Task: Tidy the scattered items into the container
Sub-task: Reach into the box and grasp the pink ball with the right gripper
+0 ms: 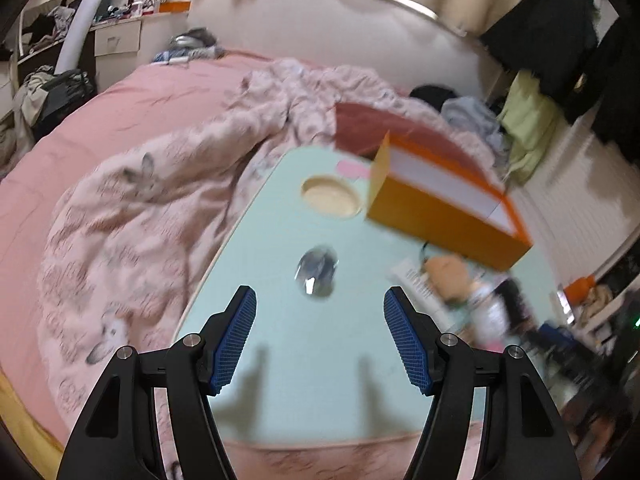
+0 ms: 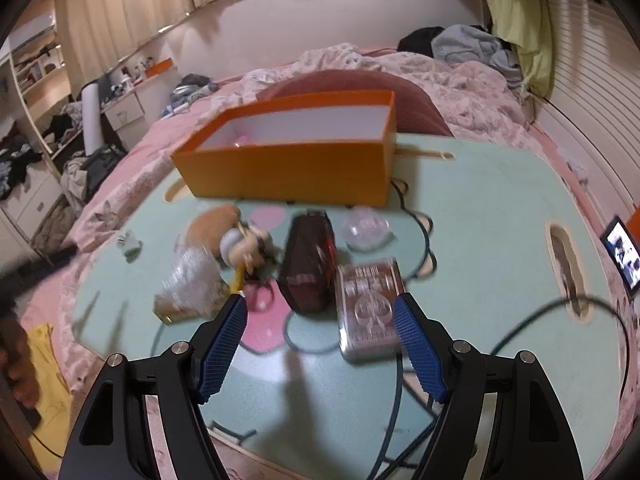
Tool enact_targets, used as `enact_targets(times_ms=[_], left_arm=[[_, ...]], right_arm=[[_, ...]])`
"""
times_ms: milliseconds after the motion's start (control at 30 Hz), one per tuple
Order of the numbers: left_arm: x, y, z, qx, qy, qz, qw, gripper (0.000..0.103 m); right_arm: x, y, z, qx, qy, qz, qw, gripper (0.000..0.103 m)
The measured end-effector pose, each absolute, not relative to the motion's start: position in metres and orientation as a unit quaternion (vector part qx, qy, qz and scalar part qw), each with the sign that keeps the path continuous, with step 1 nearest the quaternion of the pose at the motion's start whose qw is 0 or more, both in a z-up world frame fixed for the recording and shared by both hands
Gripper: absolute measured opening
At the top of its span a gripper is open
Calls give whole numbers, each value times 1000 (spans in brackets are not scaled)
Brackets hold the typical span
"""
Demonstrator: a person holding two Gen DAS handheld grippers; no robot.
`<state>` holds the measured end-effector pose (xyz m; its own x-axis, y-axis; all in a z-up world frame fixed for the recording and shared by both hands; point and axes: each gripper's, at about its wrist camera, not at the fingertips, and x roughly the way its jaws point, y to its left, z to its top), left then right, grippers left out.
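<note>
An orange box (image 2: 296, 172) with a white inside stands on the pale green bed table (image 2: 500, 248); it also shows in the left wrist view (image 1: 448, 216). In front of it lie a plush toy (image 2: 240, 240), a crinkly plastic packet (image 2: 188, 284), a dark red box (image 2: 310, 264), a clear round lid (image 2: 366, 228) and a silver card case (image 2: 370, 308). My right gripper (image 2: 320, 312) is open just above the table, between the packet and the card case. My left gripper (image 1: 320, 304) is open, with a small shiny wrapped item (image 1: 316, 274) just ahead of it.
The table (image 1: 280, 340) rests on a pink bed with a rumpled quilt (image 1: 160, 208). A round cup recess (image 1: 332, 196) is in the table near the box. A black cable (image 2: 560, 308) and a lit phone (image 2: 624, 256) lie at the right. Clothes are piled behind.
</note>
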<state>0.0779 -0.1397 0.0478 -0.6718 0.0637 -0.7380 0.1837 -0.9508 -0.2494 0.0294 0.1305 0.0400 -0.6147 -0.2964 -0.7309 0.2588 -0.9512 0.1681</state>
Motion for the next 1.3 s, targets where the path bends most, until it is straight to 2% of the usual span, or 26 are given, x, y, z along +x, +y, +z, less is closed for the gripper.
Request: enact_targets(times_ms=[133, 233, 300, 333, 367, 433, 467, 733, 800, 967, 1100, 1200, 1233, 1300], left_arm=[[71, -135, 35, 411, 118, -903, 40, 67], [55, -146, 36, 402, 143, -904, 29, 67], [42, -156, 36, 396, 175, -901, 8, 67], [35, -161, 35, 395, 194, -898, 0, 67], [27, -166, 33, 398, 212, -893, -5, 67], [10, -173, 27, 400, 237, -885, -13, 67], [4, -174, 24, 402, 242, -883, -11, 67], [-12, -156, 6, 429, 265, -862, -62, 65], [-10, -144, 5, 432, 261, -859, -84, 56], [-9, -120, 4, 435, 252, -857, -115, 55], [-8, -115, 4, 438, 257, -853, -122, 55], [-7, -116, 4, 438, 259, -853, -120, 55], [-6, -118, 4, 437, 261, -852, -120, 55], [-3, -121, 5, 435, 261, -853, -118, 55]], right_arm=[[-1, 112, 95, 369, -26, -909, 193, 75], [-51, 79, 120, 395, -15, -892, 218, 75], [-96, 56, 119, 448, -36, -861, 239, 70], [-123, 44, 111, 482, -50, -840, 245, 63], [-145, 34, 102, 511, -58, -822, 245, 47], [-181, 16, 78, 557, -65, -794, 234, 32], [-193, 8, 67, 573, -62, -785, 228, 28], [-237, -16, 17, 596, -85, -782, 163, 28], [-243, -18, 14, 598, -90, -779, 164, 28], [-252, -28, 5, 608, -94, -765, 191, 28], [-251, -41, 4, 611, -50, -765, 199, 30], [-247, -43, 4, 611, -34, -764, 205, 26], [-246, -40, 5, 610, -42, -764, 207, 21], [-243, -29, 12, 599, -68, -769, 211, 19]])
